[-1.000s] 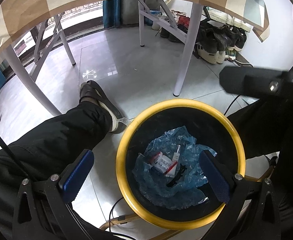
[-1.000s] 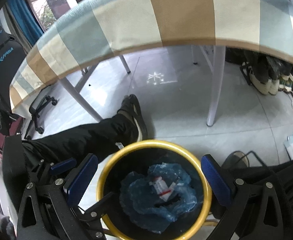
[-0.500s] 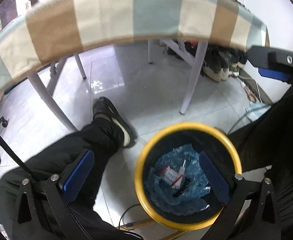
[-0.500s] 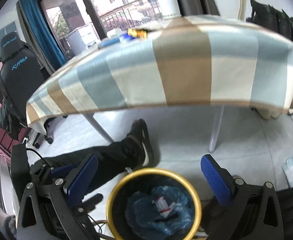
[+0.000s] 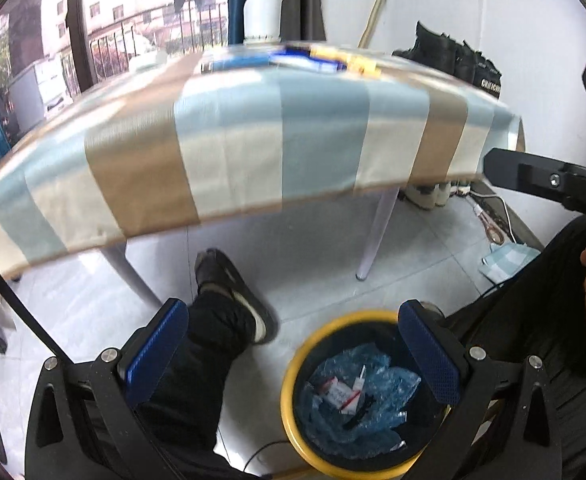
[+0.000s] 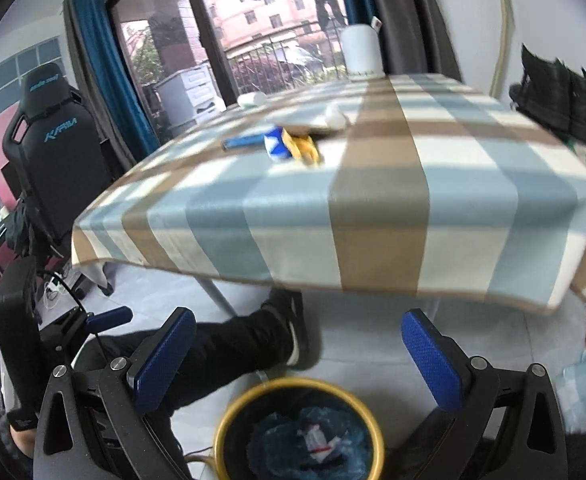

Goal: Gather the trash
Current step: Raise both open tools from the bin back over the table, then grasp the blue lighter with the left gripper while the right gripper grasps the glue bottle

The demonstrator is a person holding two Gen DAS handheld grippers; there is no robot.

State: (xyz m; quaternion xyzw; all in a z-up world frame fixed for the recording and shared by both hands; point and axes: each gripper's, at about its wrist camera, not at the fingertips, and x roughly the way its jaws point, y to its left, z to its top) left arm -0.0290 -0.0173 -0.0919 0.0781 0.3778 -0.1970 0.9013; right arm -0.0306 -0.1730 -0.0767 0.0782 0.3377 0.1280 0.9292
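Both the left hand-held gripper (image 5: 293,356) and right hand-held gripper (image 6: 299,354) gape wide, empty, above the yellow-rimmed trash bin (image 5: 293,364).

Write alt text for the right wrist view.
An open right gripper with blue fingers hangs over a yellow-rimmed bin holding a blue bag, facing a checked tablecloth with blue and yellow wrappers on it.

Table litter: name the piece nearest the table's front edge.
The crumpled blue-and-yellow wrapper; the blue pen-like stick lies left of it, the white scrap farther back.
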